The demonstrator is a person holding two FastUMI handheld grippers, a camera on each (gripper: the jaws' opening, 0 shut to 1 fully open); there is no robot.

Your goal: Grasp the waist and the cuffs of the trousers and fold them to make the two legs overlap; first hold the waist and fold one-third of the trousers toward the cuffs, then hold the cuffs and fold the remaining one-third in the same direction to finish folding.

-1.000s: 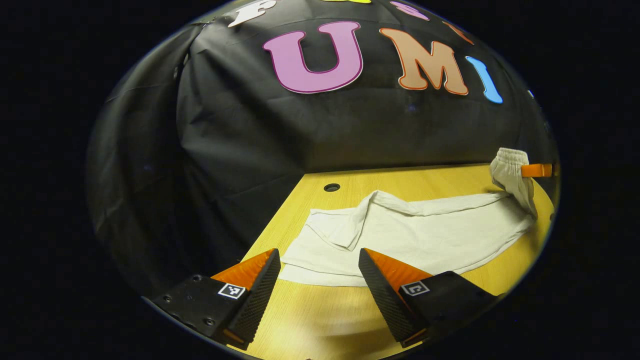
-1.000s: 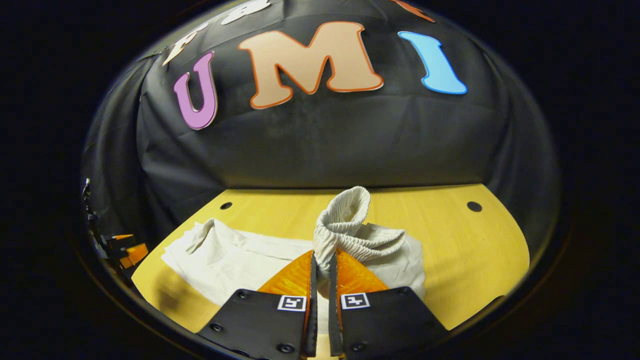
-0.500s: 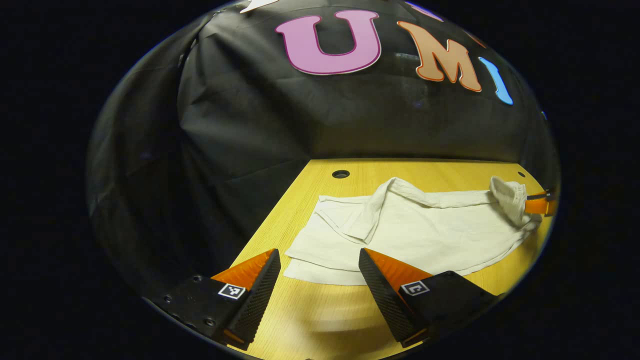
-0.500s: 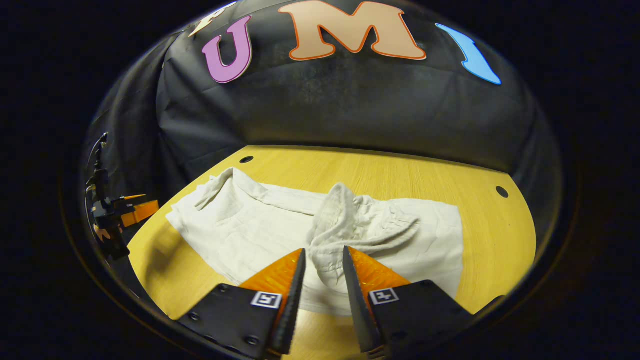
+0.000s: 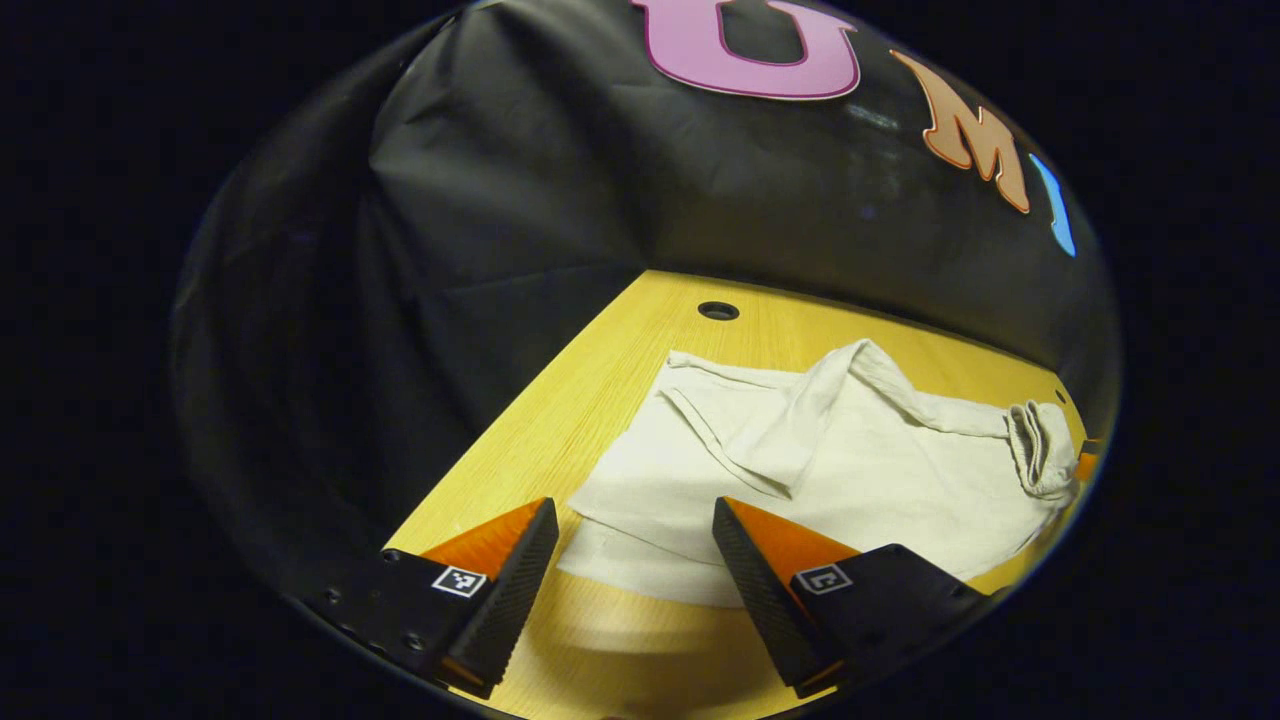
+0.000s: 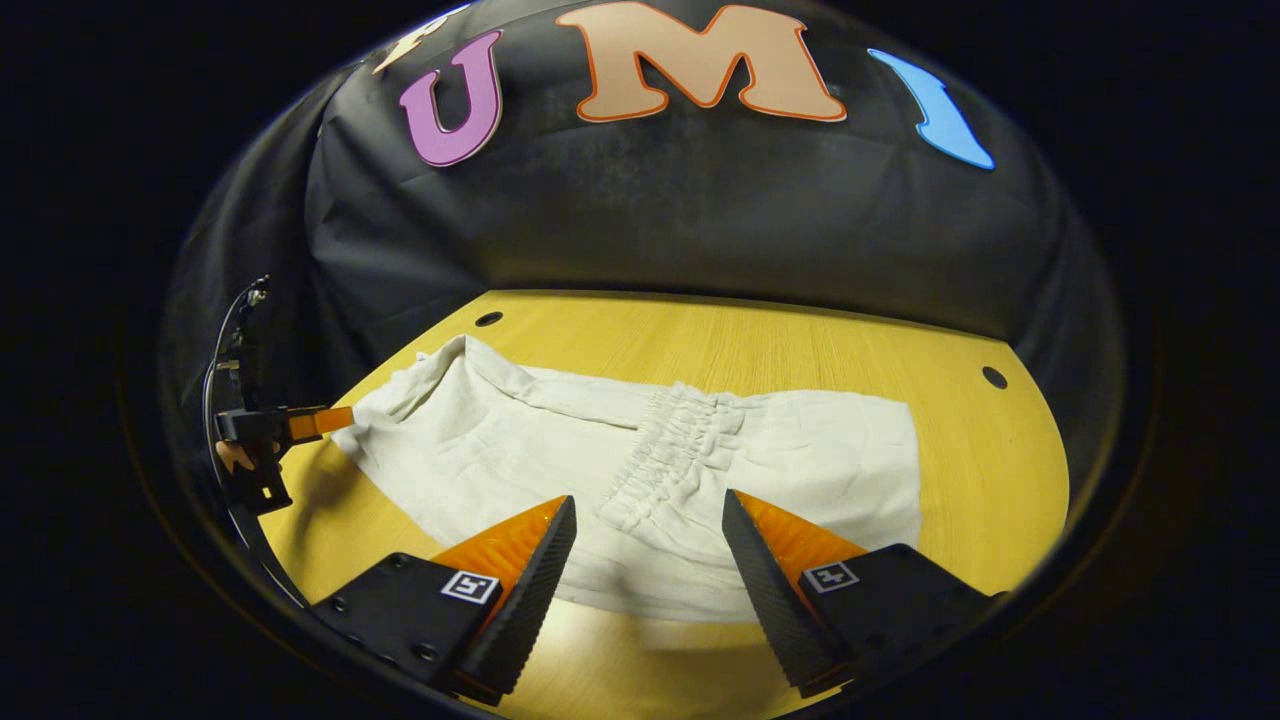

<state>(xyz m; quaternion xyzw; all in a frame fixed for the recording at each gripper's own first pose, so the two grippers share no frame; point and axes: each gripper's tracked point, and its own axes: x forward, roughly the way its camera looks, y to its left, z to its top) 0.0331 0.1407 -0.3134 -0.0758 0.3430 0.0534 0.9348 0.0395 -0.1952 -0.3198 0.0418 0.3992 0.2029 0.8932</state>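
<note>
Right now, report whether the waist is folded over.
Folded: the waist lies on the trousers' middle, released.

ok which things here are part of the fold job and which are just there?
Job:
- trousers, flat on the table, elastic waist laid over the middle
- cuffs at the far end
- left gripper, open
- right gripper, open

Just there:
- wooden table
- holes in the tabletop
</note>
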